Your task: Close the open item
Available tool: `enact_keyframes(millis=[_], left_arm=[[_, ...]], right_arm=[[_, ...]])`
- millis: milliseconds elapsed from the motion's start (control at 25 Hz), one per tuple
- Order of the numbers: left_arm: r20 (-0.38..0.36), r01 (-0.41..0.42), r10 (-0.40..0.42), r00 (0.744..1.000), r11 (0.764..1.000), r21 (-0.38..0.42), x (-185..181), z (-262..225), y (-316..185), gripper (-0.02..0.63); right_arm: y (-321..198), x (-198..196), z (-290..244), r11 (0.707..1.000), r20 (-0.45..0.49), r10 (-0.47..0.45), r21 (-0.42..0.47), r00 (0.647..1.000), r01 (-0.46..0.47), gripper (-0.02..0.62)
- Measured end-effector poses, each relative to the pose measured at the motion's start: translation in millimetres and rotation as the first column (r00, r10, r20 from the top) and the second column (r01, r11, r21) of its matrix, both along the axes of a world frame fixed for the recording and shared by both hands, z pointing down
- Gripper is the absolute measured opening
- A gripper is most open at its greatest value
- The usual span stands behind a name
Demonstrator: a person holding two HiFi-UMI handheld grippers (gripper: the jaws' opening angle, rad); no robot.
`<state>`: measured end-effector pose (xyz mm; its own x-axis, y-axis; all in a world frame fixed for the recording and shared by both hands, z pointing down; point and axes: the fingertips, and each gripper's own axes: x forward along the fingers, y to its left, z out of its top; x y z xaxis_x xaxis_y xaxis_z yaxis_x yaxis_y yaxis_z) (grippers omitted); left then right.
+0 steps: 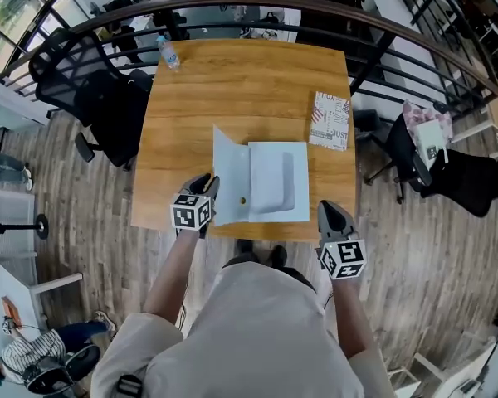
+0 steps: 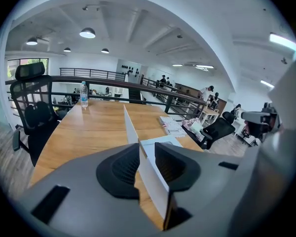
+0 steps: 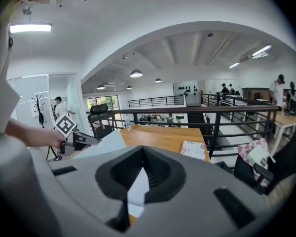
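**A:** What did the head view give you?

**B:** One pale-blue folder (image 1: 274, 181) lay open near the front edge of the table (image 1: 232, 89), with its flap (image 1: 228, 172) standing up along the left side. One bottle (image 1: 168, 52) stood at the far-left corner. One booklet (image 1: 330, 121) lay to the far right of the folder, apart from it. Two bare forearms reached forward. The left claw (image 1: 207, 185) was at the flap's near end, and the right claw (image 1: 328, 210) sat just off the folder's near-right corner, at the table's edge.

**A:** And the left gripper view?

**B:** It showed what the head view hid. The flap's edge ran upright between the jaws, which stood fairly wide and were not clamped on it.

**A:** The right gripper view?

**B:** Those jaws stood narrowly apart and held nothing. A pale corner of the folder and a sliver of table showed through the gap. Only this view caught the left hand (image 3: 37, 138) from the side, wrapped around its claw and tilted down toward the folder.
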<state>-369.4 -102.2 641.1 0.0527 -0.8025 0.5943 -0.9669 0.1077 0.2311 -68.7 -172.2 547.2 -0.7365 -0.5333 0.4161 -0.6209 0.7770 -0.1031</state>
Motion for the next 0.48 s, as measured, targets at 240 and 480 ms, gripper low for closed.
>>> enact_keyframes(millis=[240,480], left_arm=[[-0.018,-0.029,0.029,0.999,0.999,-0.033,4.7,13.1,-7.9,0.079],[-0.032,-0.045,0.044,0.998,0.999,-0.030,11.6,12.1,-13.4,0.072]], right_arm=[[3.4,12.5,6.7,0.999,-0.010,0.052,-0.012,0.999,-0.053,0.003],[7.7,28.8,11.3,0.994,-0.020,0.109,-0.023,0.994,-0.110,0.002]])
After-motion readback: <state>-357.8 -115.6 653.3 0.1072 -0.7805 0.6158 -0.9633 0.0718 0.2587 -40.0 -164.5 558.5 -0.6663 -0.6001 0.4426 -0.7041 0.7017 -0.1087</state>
